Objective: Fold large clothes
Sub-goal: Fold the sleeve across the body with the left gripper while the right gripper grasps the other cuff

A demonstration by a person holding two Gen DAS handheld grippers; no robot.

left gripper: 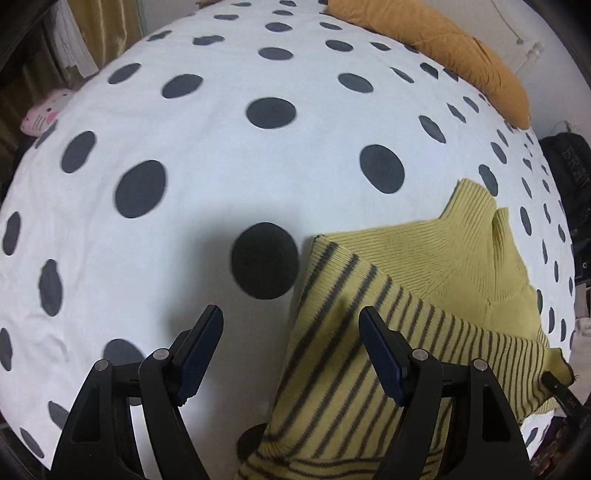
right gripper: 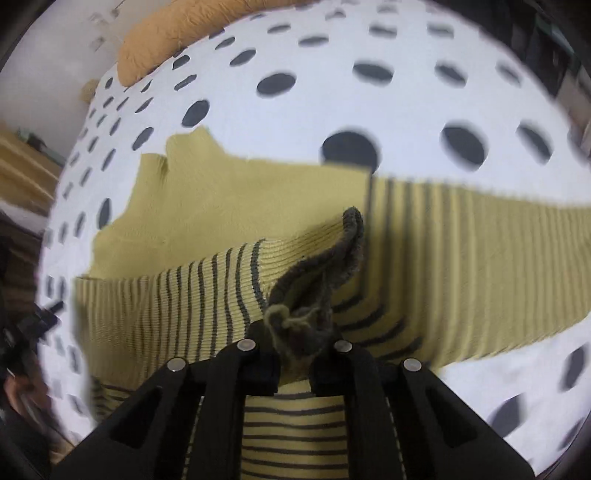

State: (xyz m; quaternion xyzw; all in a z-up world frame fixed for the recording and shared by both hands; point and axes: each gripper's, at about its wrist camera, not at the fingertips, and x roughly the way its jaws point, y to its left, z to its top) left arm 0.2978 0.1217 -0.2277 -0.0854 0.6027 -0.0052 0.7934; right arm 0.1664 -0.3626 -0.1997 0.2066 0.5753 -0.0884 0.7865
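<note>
A yellow knit sweater (left gripper: pixel 424 266) with grey stripes and a high collar lies on a white bedspread (left gripper: pixel 221 155) with dark dots. In the left wrist view my left gripper (left gripper: pixel 291 325) stands open just above the sweater's left edge, one finger over the bedspread, the other over the striped sleeve, nothing between them. In the right wrist view the sweater (right gripper: pixel 258 206) lies across the bed. My right gripper (right gripper: pixel 295 354) is shut on the grey cuff (right gripper: pixel 325 273) of a striped sleeve, which stands bunched up out of the fingers.
A mustard-coloured pillow (left gripper: pixel 443 44) lies at the far edge of the bed, also seen as an orange pillow (right gripper: pixel 177 33) in the right wrist view. A pink and white plush toy (left gripper: pixel 44 114) sits off the bed's left side. Dark clutter (left gripper: pixel 569 173) stands beyond the right edge.
</note>
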